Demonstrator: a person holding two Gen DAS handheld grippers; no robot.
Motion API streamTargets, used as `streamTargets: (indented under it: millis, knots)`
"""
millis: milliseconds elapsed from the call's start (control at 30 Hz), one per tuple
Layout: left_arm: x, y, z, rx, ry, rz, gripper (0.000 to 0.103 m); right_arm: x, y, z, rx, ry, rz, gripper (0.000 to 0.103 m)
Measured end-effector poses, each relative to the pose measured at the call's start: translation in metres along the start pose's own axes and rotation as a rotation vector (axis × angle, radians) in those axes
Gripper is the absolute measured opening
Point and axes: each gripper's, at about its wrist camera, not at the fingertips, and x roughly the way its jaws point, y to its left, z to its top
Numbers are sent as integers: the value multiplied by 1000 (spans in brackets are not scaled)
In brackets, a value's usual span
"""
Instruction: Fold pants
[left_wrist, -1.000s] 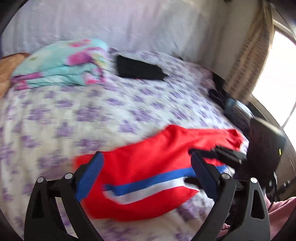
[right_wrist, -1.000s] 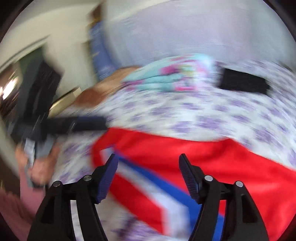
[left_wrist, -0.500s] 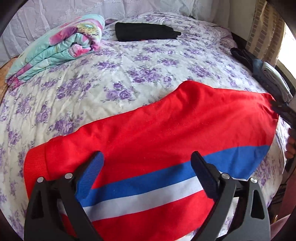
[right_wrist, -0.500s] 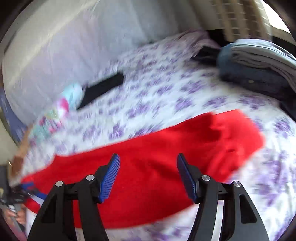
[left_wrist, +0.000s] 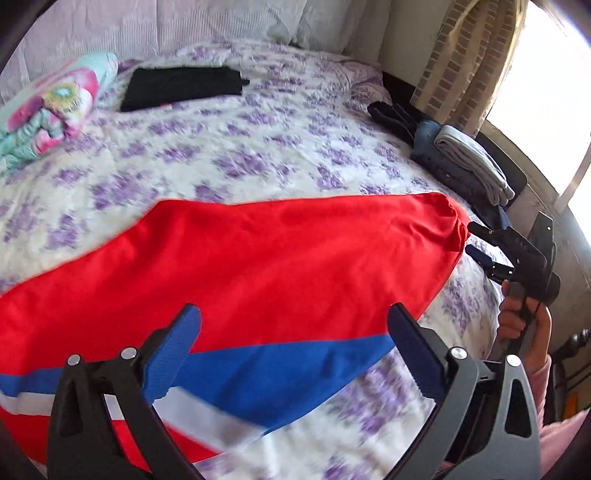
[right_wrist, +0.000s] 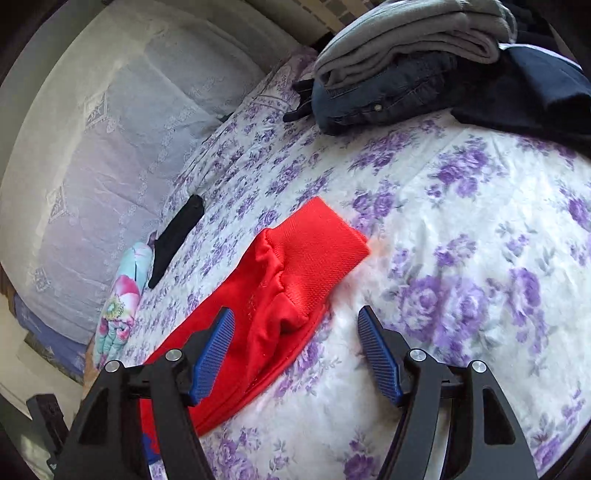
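Red pants (left_wrist: 258, 258) with a blue and white side stripe lie flat across the flowered bed. My left gripper (left_wrist: 295, 354) is open and empty, just above the striped edge. My right gripper (right_wrist: 295, 350) is open and empty, low over the pants' ribbed red cuff (right_wrist: 317, 240), with its left finger over the fabric. It also shows in the left wrist view (left_wrist: 480, 243), at the right end of the pants.
A folded black garment (left_wrist: 181, 86) and a folded floral blanket (left_wrist: 48, 114) lie at the far side of the bed. A stack of folded jeans and grey clothes (right_wrist: 406, 66) sits near the bed's right edge. A curtain (left_wrist: 465, 62) and window are at the right.
The left gripper has shifted right along the pants, toward the leg end. The right gripper has swung down close to the cuff end. Both stayed open.
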Motion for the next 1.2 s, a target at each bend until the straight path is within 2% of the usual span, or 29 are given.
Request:
streamTargets:
  millis: [133, 433, 500, 667, 733, 833, 967, 1033, 1200]
  knots:
    - [38, -13, -3, -57, 86, -45, 98, 20, 10, 3, -26, 50, 0, 72]
    - [57, -40, -21, 90, 54, 141, 99, 34, 13, 12, -35, 65, 9, 72]
    - [56, -37, -21, 84, 50, 137, 99, 34, 14, 12, -42, 73, 25, 68]
    - [57, -36, -21, 87, 44, 135, 99, 34, 1, 15, 22, 72, 30, 45]
    - [57, -37, -22, 88, 37, 133, 99, 33, -3, 15, 39, 70, 41, 40]
    - [56, -37, -23, 91, 31, 132, 99, 32, -3, 14, 43, 72, 42, 39]
    - [55, -36, -24, 93, 24, 127, 99, 30, -17, 17, 171, 88, 154, 40]
    - [55, -36, -24, 92, 21, 122, 99, 30, -22, 16, 227, 98, 178, 40]
    - [55, -36, -25, 95, 13, 121, 99, 35, -15, 15, 227, 93, 131, 38]
